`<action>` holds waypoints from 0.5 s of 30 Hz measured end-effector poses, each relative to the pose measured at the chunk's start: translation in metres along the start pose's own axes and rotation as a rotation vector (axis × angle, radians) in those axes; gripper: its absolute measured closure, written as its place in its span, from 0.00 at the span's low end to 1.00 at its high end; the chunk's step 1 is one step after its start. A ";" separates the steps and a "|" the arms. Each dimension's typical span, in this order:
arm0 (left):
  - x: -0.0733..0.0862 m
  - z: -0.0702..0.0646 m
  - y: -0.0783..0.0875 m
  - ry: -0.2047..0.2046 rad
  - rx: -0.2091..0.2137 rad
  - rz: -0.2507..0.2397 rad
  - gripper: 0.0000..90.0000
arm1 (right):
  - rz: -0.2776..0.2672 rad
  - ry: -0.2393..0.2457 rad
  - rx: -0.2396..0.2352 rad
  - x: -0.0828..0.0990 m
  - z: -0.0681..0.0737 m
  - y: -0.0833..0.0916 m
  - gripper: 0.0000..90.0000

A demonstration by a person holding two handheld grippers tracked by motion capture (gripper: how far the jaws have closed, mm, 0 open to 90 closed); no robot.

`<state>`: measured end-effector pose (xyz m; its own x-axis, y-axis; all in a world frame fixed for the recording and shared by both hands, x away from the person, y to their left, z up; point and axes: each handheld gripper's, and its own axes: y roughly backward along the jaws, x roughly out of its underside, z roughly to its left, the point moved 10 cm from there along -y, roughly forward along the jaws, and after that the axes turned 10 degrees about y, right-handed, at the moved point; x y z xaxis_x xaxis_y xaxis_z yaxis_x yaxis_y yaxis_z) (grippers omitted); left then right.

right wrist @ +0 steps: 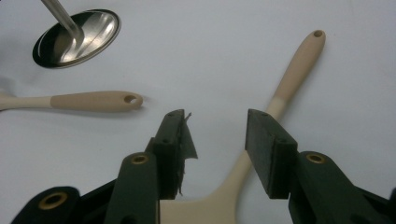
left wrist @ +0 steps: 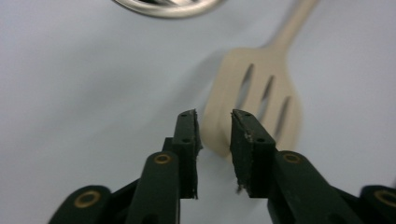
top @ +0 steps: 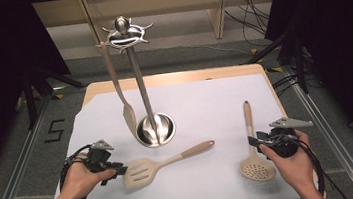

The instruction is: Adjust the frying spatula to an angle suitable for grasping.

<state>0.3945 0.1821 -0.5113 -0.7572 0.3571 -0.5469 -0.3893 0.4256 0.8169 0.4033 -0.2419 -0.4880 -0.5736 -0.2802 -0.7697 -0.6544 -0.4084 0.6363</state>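
A beige slotted spatula (top: 145,171) lies on the white sheet, its handle pointing right. My left gripper (top: 122,170) sits at the edge of the spatula's head. In the left gripper view the jaws of my left gripper (left wrist: 215,126) stand a little apart, and a corner of the spatula head (left wrist: 261,88) lies between and beyond them, not pinched. A beige skimmer (top: 256,166) lies at the right with its handle pointing away. My right gripper (top: 253,141) hovers over its neck. In the right gripper view my right gripper (right wrist: 217,135) is open, straddling the skimmer's handle (right wrist: 294,70).
A steel utensil stand (top: 155,129) rises from the middle of the white sheet (top: 205,101), with a beige spoon (top: 118,91) hanging from its top hooks. Its round base (right wrist: 79,37) lies near the spatula's handle (right wrist: 93,100). Metal rails run along both sides of the table.
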 end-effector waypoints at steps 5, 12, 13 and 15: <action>-0.025 -0.020 0.017 -0.046 0.037 -0.092 0.67 | 0.008 0.009 0.005 0.000 -0.001 0.000 0.65; -0.043 -0.060 -0.002 -0.130 0.116 -0.094 0.59 | 0.009 0.006 0.007 0.000 0.000 0.001 0.65; -0.046 -0.065 -0.007 -0.163 0.129 -0.086 0.59 | -0.006 0.005 0.007 -0.001 0.000 0.000 0.65; -0.049 -0.074 -0.016 -0.190 0.150 -0.056 0.59 | 0.004 -0.005 -0.005 0.000 0.001 0.000 0.65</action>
<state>0.3984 0.0963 -0.4838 -0.6193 0.4733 -0.6265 -0.3350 0.5624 0.7560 0.4022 -0.2412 -0.4879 -0.5783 -0.2776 -0.7672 -0.6498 -0.4119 0.6388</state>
